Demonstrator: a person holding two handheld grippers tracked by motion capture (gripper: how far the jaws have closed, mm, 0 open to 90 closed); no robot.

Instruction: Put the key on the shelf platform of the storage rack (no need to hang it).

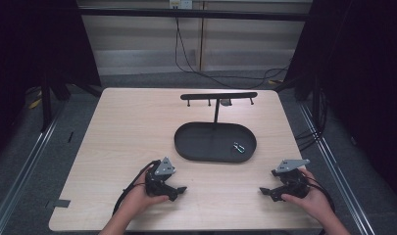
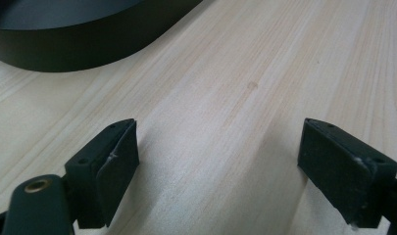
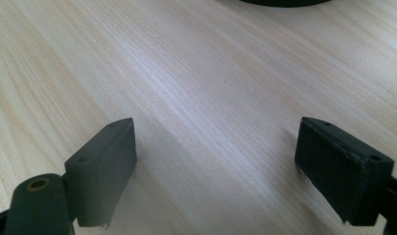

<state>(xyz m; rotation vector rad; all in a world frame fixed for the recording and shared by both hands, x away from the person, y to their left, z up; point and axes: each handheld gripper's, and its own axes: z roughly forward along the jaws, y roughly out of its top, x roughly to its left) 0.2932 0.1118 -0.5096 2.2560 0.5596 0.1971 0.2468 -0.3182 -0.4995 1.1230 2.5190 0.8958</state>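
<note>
Tools rest low on the near part of the table [image 1: 127, 132]: my left tool [image 1: 183, 189] and my right tool [image 1: 263, 191] point toward each other, well apart, each with its jaws spread wide and holding nothing, bare wood between them. Beyond them lies a black oval tray [image 1: 186, 142] with a small metal piece [image 1: 238, 147] near its right end. A thin post rises from the tray's far side to a black crossbar [image 1: 218, 96] with short pegs. Open wood runs to both side edges.
</note>
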